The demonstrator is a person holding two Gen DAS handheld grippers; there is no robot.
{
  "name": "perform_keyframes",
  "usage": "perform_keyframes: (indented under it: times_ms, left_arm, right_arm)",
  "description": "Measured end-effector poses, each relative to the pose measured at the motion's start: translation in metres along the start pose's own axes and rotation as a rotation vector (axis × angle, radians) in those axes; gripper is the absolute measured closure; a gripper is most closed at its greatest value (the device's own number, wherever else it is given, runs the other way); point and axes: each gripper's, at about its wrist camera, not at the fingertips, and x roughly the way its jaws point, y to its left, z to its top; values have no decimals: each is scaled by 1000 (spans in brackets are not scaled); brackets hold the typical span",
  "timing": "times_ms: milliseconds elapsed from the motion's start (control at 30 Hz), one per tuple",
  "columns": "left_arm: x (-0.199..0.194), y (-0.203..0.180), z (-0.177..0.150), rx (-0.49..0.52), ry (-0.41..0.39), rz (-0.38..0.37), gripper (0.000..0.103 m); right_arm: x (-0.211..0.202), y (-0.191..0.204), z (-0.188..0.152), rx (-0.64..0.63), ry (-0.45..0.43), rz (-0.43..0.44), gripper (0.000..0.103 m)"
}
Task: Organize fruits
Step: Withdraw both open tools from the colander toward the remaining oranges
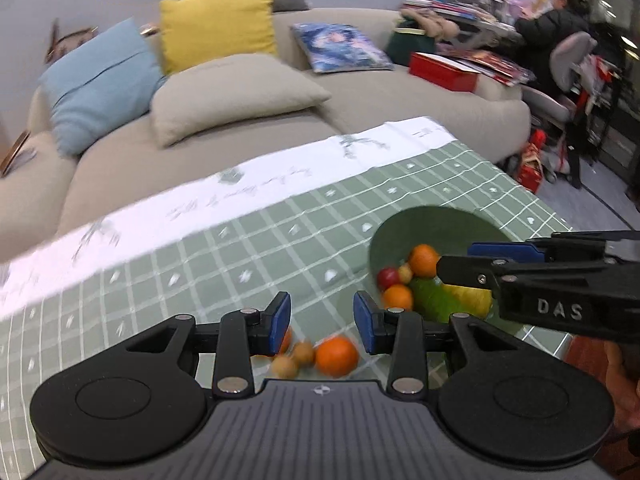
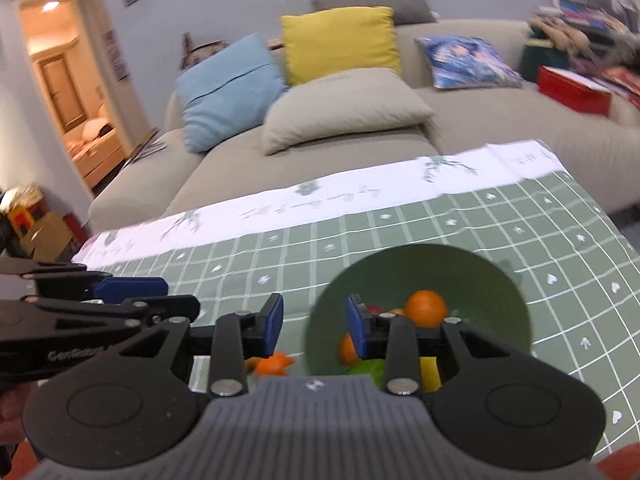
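A green bowl on the green checked tablecloth holds oranges, a red fruit, a green fruit and a yellow one. An orange and two small brown fruits lie loose on the cloth just under my left gripper, which is open and empty. My right gripper is open and empty above the bowl's left rim; an orange in the bowl and a loose orange show there. The right gripper also shows at the right in the left wrist view.
A beige sofa with blue, yellow and beige cushions stands behind the table. A red box lies on it. A person sits at a cluttered desk at the far right. The cloth's white border marks the far table edge.
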Motion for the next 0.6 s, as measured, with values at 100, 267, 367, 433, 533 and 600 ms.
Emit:
perform_keyframes:
  times_ms: [100, 267, 367, 433, 533, 600]
  left_arm:
    - [-6, 9, -17, -44, 16, 22, 59]
    - [-10, 19, -46, -99, 43, 36, 59]
    - [-8, 23, -61, -115, 66, 43, 59]
    - [-6, 26, -66, -132, 79, 43, 59]
    - [-4, 31, -68, -151, 75, 37, 59]
    - [-3, 34, -70, -152, 70, 34, 60]
  right_arm:
    - [-2, 25, -12, -71, 5, 22, 71]
    - [10, 56, -34, -177, 70, 29, 70]
    - [20, 67, -46, -244, 101, 8, 70]
    - [27, 72, -51, -283, 122, -19, 71]
    - [39, 76, -55, -326, 152, -54, 71]
    - [46, 80, -57, -366, 157, -68, 71]
